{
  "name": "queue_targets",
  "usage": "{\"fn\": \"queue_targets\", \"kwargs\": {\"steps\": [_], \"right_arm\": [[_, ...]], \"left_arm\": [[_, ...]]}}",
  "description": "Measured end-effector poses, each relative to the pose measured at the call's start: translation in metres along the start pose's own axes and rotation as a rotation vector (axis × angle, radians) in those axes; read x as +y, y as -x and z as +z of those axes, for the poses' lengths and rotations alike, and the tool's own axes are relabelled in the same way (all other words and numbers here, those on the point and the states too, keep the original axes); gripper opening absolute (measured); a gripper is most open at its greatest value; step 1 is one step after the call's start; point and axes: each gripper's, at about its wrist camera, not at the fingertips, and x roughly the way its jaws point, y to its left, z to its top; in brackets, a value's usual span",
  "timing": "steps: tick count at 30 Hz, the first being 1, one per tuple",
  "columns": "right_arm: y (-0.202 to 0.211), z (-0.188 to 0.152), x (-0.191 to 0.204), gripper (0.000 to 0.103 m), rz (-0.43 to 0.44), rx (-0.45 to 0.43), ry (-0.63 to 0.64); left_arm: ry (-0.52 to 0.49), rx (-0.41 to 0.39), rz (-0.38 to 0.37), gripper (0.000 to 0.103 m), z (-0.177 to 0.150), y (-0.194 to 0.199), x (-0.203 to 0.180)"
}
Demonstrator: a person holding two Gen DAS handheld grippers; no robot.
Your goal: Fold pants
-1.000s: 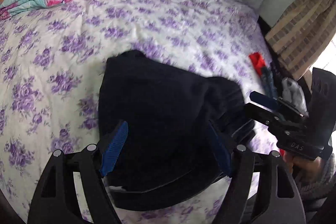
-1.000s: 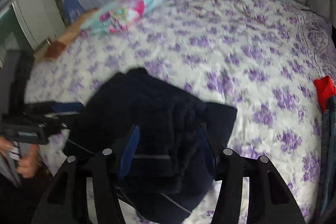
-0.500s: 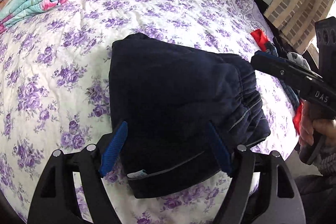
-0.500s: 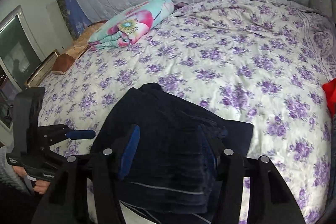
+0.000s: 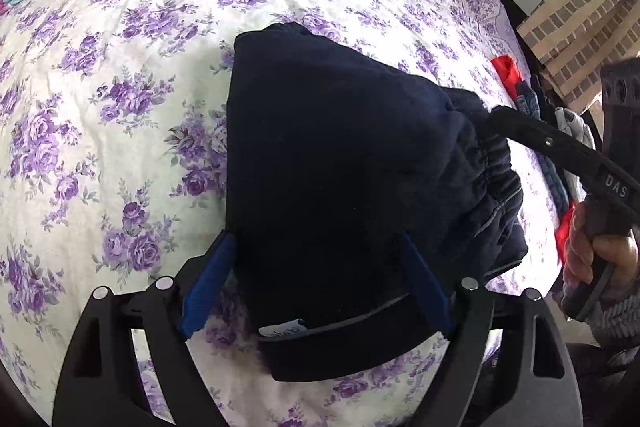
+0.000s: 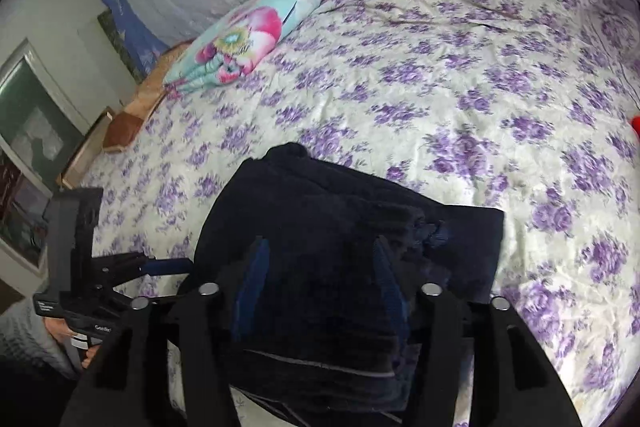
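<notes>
Dark navy pants (image 5: 344, 163) lie folded in a thick bundle on the purple-flowered bed sheet (image 5: 120, 75), the elastic waistband to the right. My left gripper (image 5: 316, 239) hovers over the bundle's near end, its jaws opening, the blue pads (image 5: 208, 287) straddling the cloth without pressing. In the right wrist view my right gripper (image 6: 320, 243) stands over the pants (image 6: 352, 211) from the other side, jaws opening too, cloth below and between the pads, not pinched. Each gripper shows in the other's view: right gripper (image 5: 540, 143), left gripper (image 6: 160, 265).
A flowered pink-and-teal folded blanket (image 6: 240, 39) lies at the bed's far corner. A red cloth and other clothes (image 5: 516, 79) are piled at the bed's right edge, beside a brick-patterned wall (image 5: 580, 11). Framed pictures (image 6: 40, 123) lean on the floor at left.
The pants have settled from a rumpled heap into a flat folded bundle. My left gripper has come down closer to them. Both pairs of jaws stand wider than before.
</notes>
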Motion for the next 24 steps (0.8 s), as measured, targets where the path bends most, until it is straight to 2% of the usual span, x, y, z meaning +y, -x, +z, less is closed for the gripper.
{"fn": "queue_targets", "kwargs": {"steps": [3,5,7,9,12,17,21,24], "right_arm": [[0.024,-0.012,-0.043,0.077,0.006,-0.053,-0.159],[0.027,-0.022,-0.074,0.077,0.045,-0.036,-0.288],[0.024,-0.031,-0.099,0.079,0.121,-0.022,-0.401],[0.014,-0.036,-0.114,0.084,0.167,0.010,-0.462],[-0.008,-0.036,-0.128,0.088,0.200,0.062,-0.473],[-0.053,-0.029,-0.140,0.090,0.306,0.187,-0.460],[-0.070,-0.009,-0.129,0.095,0.361,0.211,-0.356],[-0.080,0.000,-0.125,0.093,0.390,0.234,-0.310]], "left_arm": [[0.075,0.008,-0.063,0.081,0.002,0.003,0.015],[0.130,0.022,-0.100,0.081,0.002,0.001,0.024],[0.180,0.034,-0.125,0.081,0.000,-0.004,0.028],[0.216,0.042,-0.146,0.081,-0.003,-0.010,0.028],[0.249,0.038,-0.150,0.084,-0.009,-0.016,0.022],[0.322,0.007,-0.160,0.088,-0.022,-0.027,0.018],[0.298,-0.041,-0.105,0.098,-0.027,-0.030,0.005],[0.268,-0.070,-0.005,0.099,-0.028,-0.032,-0.007]]}}
